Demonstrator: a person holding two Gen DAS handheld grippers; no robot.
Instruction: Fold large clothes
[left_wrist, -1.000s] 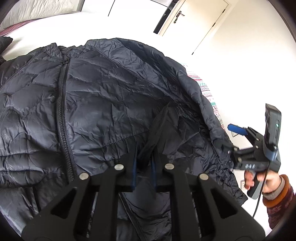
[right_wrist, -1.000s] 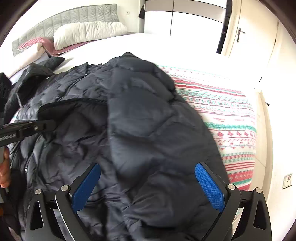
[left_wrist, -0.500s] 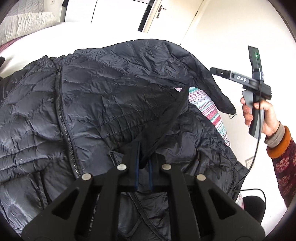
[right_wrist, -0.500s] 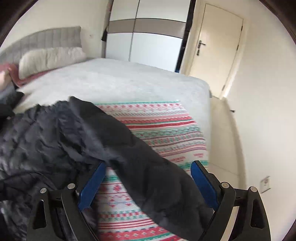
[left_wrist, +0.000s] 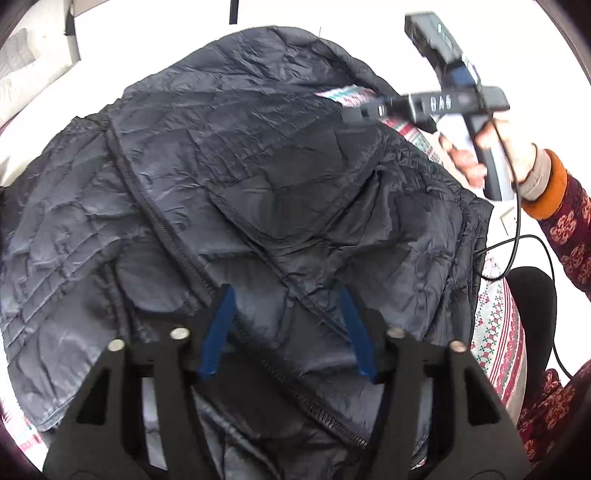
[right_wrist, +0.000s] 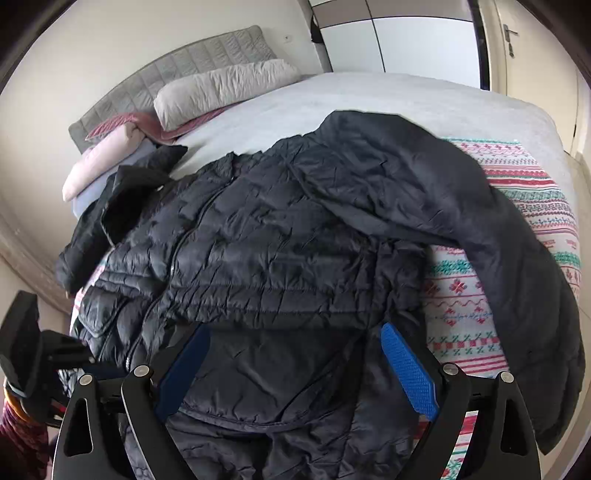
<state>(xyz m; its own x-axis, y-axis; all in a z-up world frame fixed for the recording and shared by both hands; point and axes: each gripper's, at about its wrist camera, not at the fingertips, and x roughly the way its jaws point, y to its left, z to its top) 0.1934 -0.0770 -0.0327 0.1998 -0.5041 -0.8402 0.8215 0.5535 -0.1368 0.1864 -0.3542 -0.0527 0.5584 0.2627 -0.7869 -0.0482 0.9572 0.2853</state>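
A large black quilted puffer jacket (left_wrist: 258, 177) lies front up on the bed, zipper running down its middle. It also fills the right wrist view (right_wrist: 280, 251), with one sleeve (right_wrist: 509, 236) draped over the patterned blanket. My left gripper (left_wrist: 288, 306) is open, its blue pads just above the jacket's lower front. My right gripper (right_wrist: 295, 354) is open over the jacket's hem, holding nothing. The right gripper also shows in the left wrist view (left_wrist: 354, 114) at the jacket's far right edge.
A striped, patterned blanket (right_wrist: 480, 295) lies under the jacket on a grey bed (right_wrist: 388, 99). Pillows (right_wrist: 221, 88) and a padded headboard stand at the far end. Another dark garment (right_wrist: 129, 192) lies near the pillows. A door and wardrobe are behind the bed.
My left gripper has opened and let go of the jacket fabric it was pinching. My right gripper has swung back from the raised sleeve to over the jacket's hem, still open.
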